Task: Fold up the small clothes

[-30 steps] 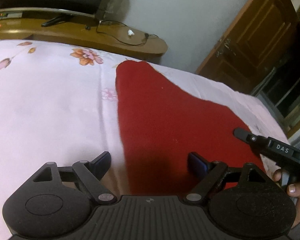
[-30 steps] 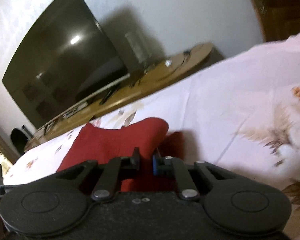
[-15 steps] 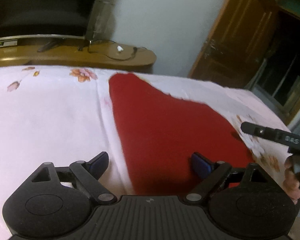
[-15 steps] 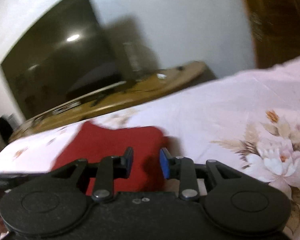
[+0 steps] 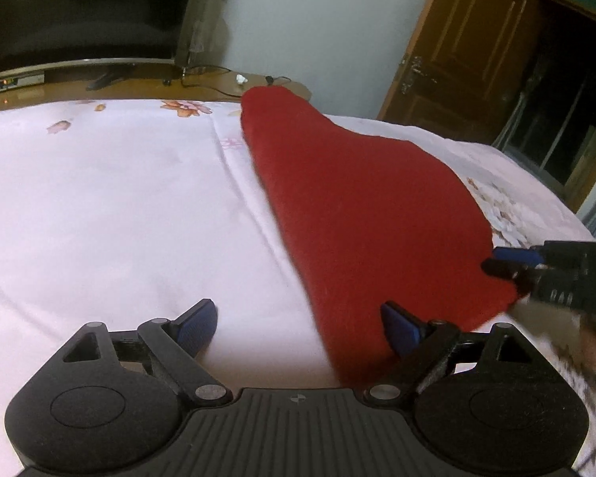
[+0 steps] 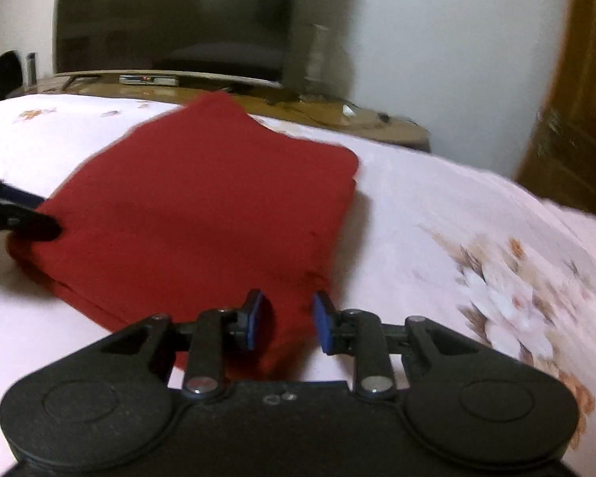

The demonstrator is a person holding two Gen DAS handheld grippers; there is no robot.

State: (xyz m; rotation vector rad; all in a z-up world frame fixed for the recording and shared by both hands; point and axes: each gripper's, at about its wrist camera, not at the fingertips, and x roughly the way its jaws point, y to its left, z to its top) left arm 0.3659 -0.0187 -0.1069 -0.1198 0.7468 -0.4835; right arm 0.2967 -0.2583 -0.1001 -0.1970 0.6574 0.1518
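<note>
A red cloth [image 5: 361, 214] lies folded flat on the pink floral bedsheet [image 5: 99, 206]. My left gripper [image 5: 298, 326] stands open and wide over the cloth's near left edge, one finger above the sheet and the other above the cloth. In the right wrist view the cloth [image 6: 202, 206] looks roughly square. My right gripper [image 6: 288, 320] hovers at its near corner. The jaws stand a narrow gap apart and are closing, with cloth in the gap and the pads not pressing it. The right gripper [image 5: 512, 262] also shows at the cloth's right corner, and the left gripper [image 6: 24, 218] at its left corner.
Behind the bed stands a low wooden stand [image 5: 139, 79] with cables and a large dark television [image 6: 171, 20]. A wooden door [image 5: 457, 47] is at the right. A hand [image 5: 594, 342] holds the right gripper. The sheet spreads wide to the left of the cloth.
The right gripper went from shut to a narrow gap and rolled level. Both grippers shifted across the bed, and the cloth now lies flat with its corners near them.
</note>
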